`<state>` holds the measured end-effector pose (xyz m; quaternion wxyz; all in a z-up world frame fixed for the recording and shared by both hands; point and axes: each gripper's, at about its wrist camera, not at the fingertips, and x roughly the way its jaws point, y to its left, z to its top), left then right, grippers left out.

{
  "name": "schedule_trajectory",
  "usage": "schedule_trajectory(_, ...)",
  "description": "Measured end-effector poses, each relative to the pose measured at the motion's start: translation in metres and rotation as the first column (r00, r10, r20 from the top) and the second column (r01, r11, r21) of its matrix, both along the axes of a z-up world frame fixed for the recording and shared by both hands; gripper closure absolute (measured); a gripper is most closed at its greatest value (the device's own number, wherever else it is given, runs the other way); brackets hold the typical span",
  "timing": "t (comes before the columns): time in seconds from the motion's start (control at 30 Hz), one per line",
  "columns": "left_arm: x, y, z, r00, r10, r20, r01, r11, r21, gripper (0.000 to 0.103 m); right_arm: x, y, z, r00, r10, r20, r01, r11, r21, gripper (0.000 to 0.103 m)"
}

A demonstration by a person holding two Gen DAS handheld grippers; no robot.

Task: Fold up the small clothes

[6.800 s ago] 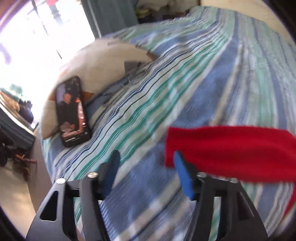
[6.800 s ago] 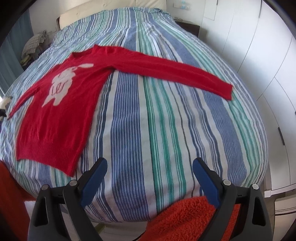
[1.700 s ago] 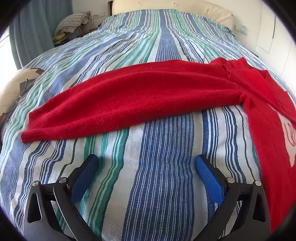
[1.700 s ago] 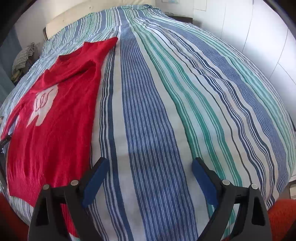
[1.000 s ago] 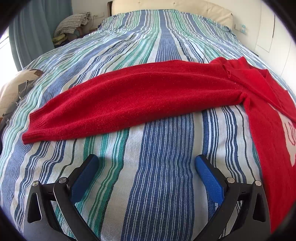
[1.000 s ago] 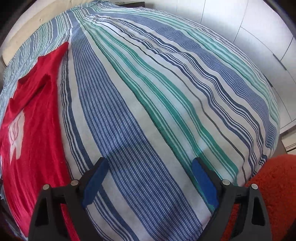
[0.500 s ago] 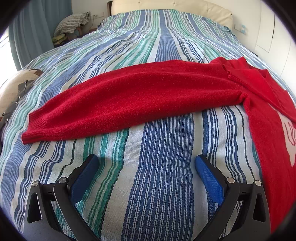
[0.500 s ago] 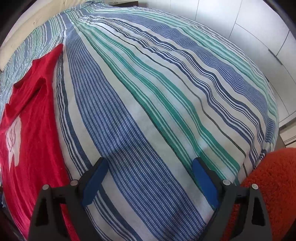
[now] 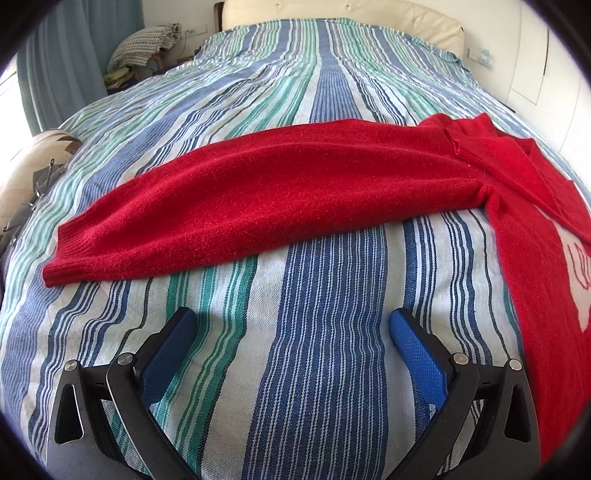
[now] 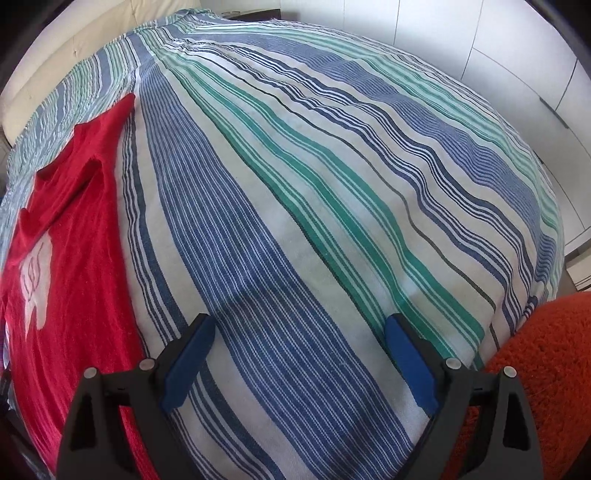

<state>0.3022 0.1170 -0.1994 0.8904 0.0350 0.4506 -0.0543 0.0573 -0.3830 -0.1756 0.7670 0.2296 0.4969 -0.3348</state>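
Nearest in the left wrist view, the left gripper (image 9: pixel 291 325) hovers low over the striped bedspread (image 9: pixel 317 369), its blue pads spread wide apart and holding nothing. Just beyond its tips lies one sleeve (image 9: pixel 258 195) of the red sweater (image 9: pixel 517 192), stretched flat across the bedspread, its ribbed cuff (image 9: pixel 62 266) at the left end and its shoulder joining the body at the right. The body runs down the right edge of this view, with part of a white motif (image 9: pixel 585 291) showing on it. Past the sleeve the bedspread carries on to a cream headboard (image 9: pixel 343 11). Left of the bed, a pile of folded cloth (image 9: pixel 144 40) sits beside a blue curtain (image 9: pixel 62 62).

In the right wrist view, the right gripper (image 10: pixel 299 336) also hangs over bare bedspread (image 10: pixel 314 229), its pads wide apart and empty. The sweater (image 10: pixel 74 258) lies flat to the left of it, its edge reaching close to the left finger, the white motif (image 10: pixel 35 273) facing up and the neckline toward the headboard (image 10: pixel 55 62). An orange fuzzy cloth (image 10: pixel 546 369) fills the near right corner, beside the bed's edge. White cabinet doors (image 10: pixel 498 48) stand beyond the bed on the right.
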Motion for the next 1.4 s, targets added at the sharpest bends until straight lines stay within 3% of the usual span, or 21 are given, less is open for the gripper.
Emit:
schedule_trajectory(0.27, 0.0, 0.0, 0.0, 1.0, 0.0, -0.001, 0.0, 1.0, 0.0, 0.0, 0.001, 0.0, 0.002, 0.999, 0.046, -0.001, -0.046, 0.999, 0.0, 0.011)
schedule_trajectory(0.7, 0.0, 0.001, -0.001, 1.0, 0.0, -0.001, 0.0, 1.0, -0.001, 0.0, -0.012, -0.005, 0.005, 0.996, 0.04, 0.081, -0.044, 0.998, 0.044, 0.011)
schedule_trajectory(1.07, 0.0, 0.001, 0.0, 1.0, 0.001, -0.001, -0.001, 1.0, -0.002, 0.0, -0.011, 0.0, 0.004, 0.995, 0.071, 0.067, -0.072, 0.997, 0.025, 0.011)
schedule_trajectory(1.4, 0.0, 0.001, 0.0, 1.0, 0.001, -0.001, -0.001, 1.0, -0.002, 0.0, -0.017, 0.008, 0.012, 0.987, 0.112, 0.113, -0.115, 0.993, 0.018, 0.011)
